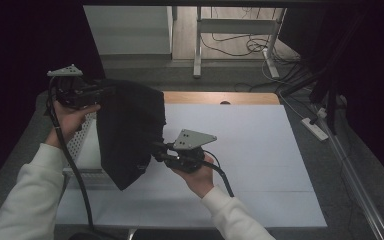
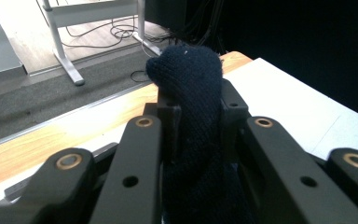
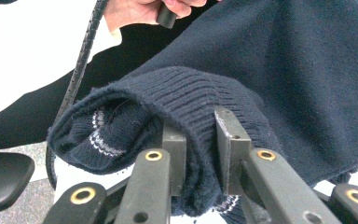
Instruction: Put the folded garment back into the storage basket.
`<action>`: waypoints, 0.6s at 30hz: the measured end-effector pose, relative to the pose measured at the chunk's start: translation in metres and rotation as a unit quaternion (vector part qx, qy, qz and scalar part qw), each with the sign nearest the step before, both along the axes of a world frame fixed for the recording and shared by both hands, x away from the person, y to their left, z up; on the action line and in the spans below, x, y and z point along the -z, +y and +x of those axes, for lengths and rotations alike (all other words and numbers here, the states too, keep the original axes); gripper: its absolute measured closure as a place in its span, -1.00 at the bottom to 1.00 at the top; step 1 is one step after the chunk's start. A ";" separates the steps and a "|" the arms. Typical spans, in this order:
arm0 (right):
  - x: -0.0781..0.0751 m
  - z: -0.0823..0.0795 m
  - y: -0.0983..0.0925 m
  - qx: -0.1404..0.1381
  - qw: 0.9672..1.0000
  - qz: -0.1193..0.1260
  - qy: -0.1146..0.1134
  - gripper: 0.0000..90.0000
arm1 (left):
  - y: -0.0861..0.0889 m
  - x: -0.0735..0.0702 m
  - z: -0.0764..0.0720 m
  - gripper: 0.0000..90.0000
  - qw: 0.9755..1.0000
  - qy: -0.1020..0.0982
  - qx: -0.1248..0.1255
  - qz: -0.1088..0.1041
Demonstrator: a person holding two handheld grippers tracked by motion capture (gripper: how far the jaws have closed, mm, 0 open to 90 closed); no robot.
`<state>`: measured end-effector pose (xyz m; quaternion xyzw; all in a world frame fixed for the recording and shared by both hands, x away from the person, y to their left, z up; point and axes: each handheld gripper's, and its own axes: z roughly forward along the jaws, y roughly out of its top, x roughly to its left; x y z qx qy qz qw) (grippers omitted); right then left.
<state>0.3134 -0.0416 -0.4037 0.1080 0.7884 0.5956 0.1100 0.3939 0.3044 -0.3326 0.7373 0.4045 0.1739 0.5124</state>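
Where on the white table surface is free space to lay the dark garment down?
The white table surface is bare right of the right tool, up to its right edge. The left side is crowded: the dark navy knitted garment hangs over it from the left tool.

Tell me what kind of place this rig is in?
Probably a lab or workshop set up for recording. A white-topped table with a wooden edge stands on grey carpet, loose cables trail over the floor beyond it by a metal desk frame, and a power strip lies beside the table.

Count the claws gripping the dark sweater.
2. The left claw pinches the dark sweater at its upper edge; the right claw clamps its lower right edge.
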 end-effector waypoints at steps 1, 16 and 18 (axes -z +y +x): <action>0.000 0.000 0.002 -0.002 1.000 -0.001 0.001 0.69 | 0.002 0.000 0.000 0.66 1.000 0.000 -0.001 0.000; 0.000 0.001 0.020 -0.018 1.000 -0.005 -0.005 0.69 | 0.018 -0.003 0.000 0.66 1.000 0.000 -0.017 0.003; 0.001 0.002 0.023 -0.021 1.000 -0.005 -0.002 0.69 | 0.020 -0.005 0.000 0.66 1.000 -0.001 -0.020 0.009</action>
